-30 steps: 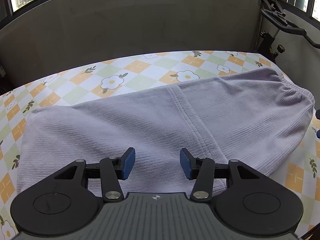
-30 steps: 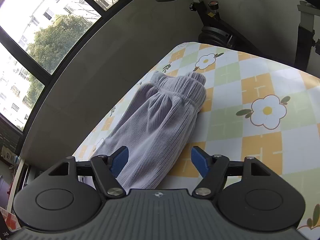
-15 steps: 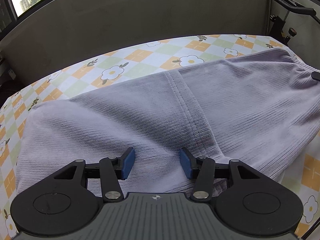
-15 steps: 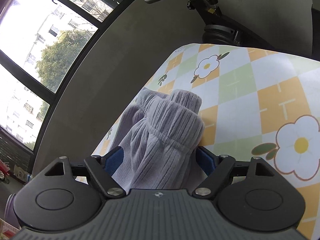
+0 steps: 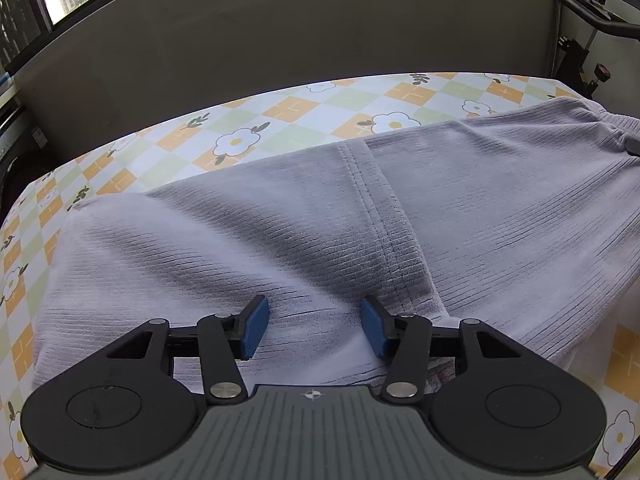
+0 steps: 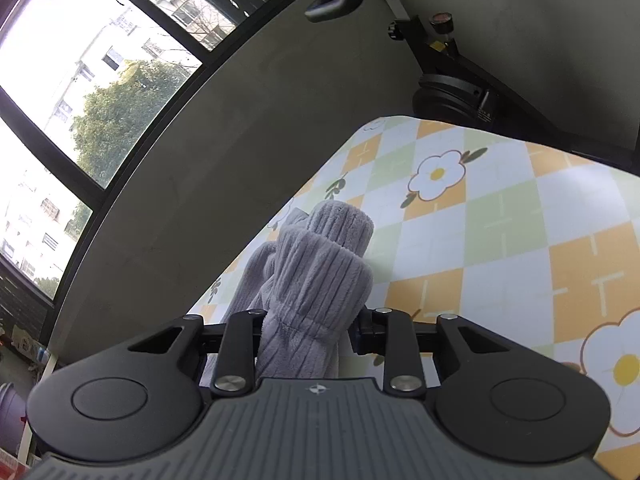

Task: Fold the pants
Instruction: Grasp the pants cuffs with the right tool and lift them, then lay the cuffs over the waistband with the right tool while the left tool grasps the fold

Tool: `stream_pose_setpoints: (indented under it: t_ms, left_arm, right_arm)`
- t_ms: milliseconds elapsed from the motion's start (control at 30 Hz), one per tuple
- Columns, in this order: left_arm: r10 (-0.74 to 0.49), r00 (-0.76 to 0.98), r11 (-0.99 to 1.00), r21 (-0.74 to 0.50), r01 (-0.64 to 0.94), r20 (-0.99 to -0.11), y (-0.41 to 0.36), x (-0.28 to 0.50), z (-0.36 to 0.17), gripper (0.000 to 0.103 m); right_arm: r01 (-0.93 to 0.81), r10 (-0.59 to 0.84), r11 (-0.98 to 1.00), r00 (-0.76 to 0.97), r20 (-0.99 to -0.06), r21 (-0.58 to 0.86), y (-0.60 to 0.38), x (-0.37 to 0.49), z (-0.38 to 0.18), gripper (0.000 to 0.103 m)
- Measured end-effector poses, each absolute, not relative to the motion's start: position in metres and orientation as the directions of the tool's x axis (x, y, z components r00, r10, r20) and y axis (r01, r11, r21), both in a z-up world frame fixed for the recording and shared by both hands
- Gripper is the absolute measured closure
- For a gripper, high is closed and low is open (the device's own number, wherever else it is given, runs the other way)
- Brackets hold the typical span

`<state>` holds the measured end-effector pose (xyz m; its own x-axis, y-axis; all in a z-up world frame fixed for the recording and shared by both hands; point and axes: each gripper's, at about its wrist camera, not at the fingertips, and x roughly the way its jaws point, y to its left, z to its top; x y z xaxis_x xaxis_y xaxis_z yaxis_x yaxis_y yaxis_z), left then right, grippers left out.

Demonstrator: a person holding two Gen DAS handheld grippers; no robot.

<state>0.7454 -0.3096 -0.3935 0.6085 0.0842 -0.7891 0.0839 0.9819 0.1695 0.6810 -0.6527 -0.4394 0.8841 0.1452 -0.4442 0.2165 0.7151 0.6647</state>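
We see ribbed lilac fleece pants (image 5: pixel 360 216) lying flat across the flower-checked vinyl tabletop (image 5: pixel 288 116), left claw (image 5: pixel 314 330) released above a raised seam, right claw (image 6: pixel 308 328) closing, clenching the gathered waistband near the far edge

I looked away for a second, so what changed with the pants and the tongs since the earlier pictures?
The right tongs moved forward onto the waistband end of the grey pants and are closing on the bunched fabric now between them. The left tongs edged closer over the pants' middle, open as before. The pants stay on the flowered tablecloth.
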Motion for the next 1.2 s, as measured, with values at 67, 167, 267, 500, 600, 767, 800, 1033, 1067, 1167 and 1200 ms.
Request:
stream_pose_setpoints:
  t_ms: [67,167,267,500,600,767,800,1033,1067,1167,1200]
  left_arm:
    - [0.085,0.609,0.982,0.169,0.083,-0.789,-0.311,0.746,-0.394,0.049]
    - [0.055,0.614,0.982,0.155,0.111,-0.787,-0.317,0.747,-0.393,0.049]
    - [0.043,0.614,0.976,0.164,0.142,-0.788,-0.33,0.749,-0.394,0.049]
    - [-0.009,0.582,0.984,0.096,0.15,-0.813,-0.325,0.759,-0.392,0.048]
    - [-0.107,0.552,0.988,-0.025,0.154,-0.827,-0.297,0.76,-0.378,0.048]
    - [-0.157,0.574,0.982,-0.191,0.001,-0.804,-0.227,0.752,-0.348,0.048]
    - [-0.164,0.575,0.973,-0.228,-0.04,-0.802,-0.21,0.751,-0.344,0.048]
    - [-0.155,0.612,0.905,-0.36,-0.227,-0.776,-0.107,0.72,-0.332,0.048]
    - [-0.155,0.621,0.892,-0.378,-0.246,-0.769,-0.093,0.716,-0.329,0.048]
    - [-0.158,0.641,0.864,-0.419,-0.278,-0.751,-0.065,0.702,-0.328,0.048]
    - [-0.156,0.648,0.857,-0.428,-0.287,-0.746,-0.054,0.697,-0.326,0.048]
  right_arm:
    - [0.183,0.149,0.729,0.898,-0.414,0.66,-0.654,0.677,-0.425,0.075]
    - [0.188,0.119,0.737,0.909,-0.399,0.649,-0.66,0.672,-0.416,0.075]
    - [0.242,0.097,0.723,0.892,-0.441,0.647,-0.671,0.675,-0.424,0.075]
    - [0.246,0.079,0.775,0.876,-0.476,0.581,-0.664,0.683,-0.405,0.075]
    - [0.204,0.101,0.793,0.885,-0.455,0.574,-0.649,0.688,-0.383,0.075]
    - [0.075,0.183,0.846,0.889,-0.42,0.529,-0.595,0.7,-0.341,0.075]
    - [0.048,0.207,0.848,0.886,-0.414,0.527,-0.583,0.703,-0.335,0.075]
    - [-0.132,0.351,0.876,0.835,-0.425,0.464,-0.477,0.722,-0.315,0.076]
    - [-0.157,0.369,0.878,0.824,-0.429,0.453,-0.457,0.726,-0.313,0.077]
    - [-0.209,0.412,0.87,0.806,-0.426,0.446,-0.413,0.733,-0.307,0.078]
    - [-0.226,0.424,0.868,0.801,-0.423,0.442,-0.4,0.735,-0.305,0.078]
